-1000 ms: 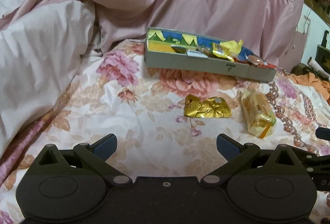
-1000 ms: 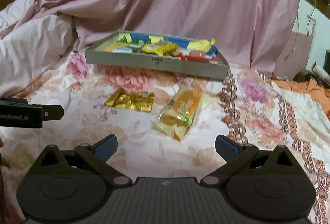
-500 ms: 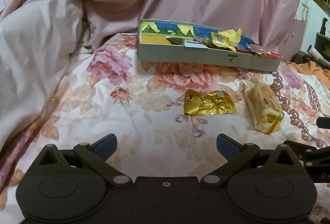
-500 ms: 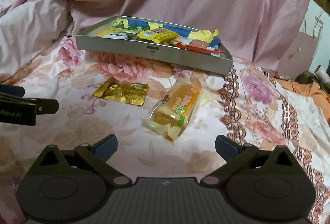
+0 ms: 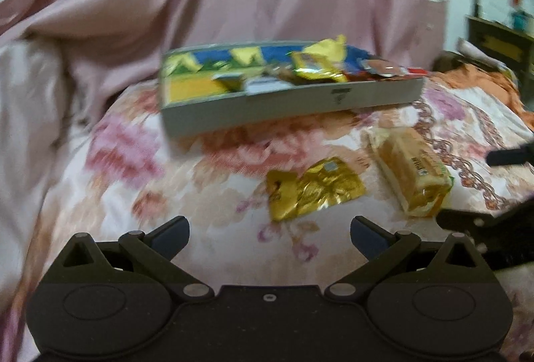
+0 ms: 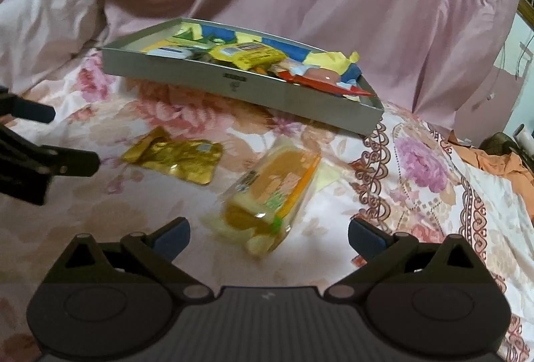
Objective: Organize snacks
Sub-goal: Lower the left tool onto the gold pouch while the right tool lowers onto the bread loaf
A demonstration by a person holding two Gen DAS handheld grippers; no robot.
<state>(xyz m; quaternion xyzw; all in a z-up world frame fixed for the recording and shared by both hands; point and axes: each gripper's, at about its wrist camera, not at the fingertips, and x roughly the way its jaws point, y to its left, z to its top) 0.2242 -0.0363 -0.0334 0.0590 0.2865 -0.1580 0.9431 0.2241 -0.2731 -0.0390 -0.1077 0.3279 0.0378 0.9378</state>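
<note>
A grey tray (image 6: 300, 95) already crowded with snacks sits on the floral bed (image 6: 434, 195); a wrapped bread pack (image 6: 270, 192) and gold pouch (image 5: 310, 192) lie loose before it, each faced by the right gripper (image 6: 267, 237) and left gripper (image 5: 268, 233), jaws spread, empty.

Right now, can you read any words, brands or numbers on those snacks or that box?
None can be read.
Grey box: small dark mark on its front wall, blurred.
Bread packet: dark label strip, too blurred.
Gold packet: small pale label, too small.
Yellow packet in the box: dark print, unreadable.
</note>
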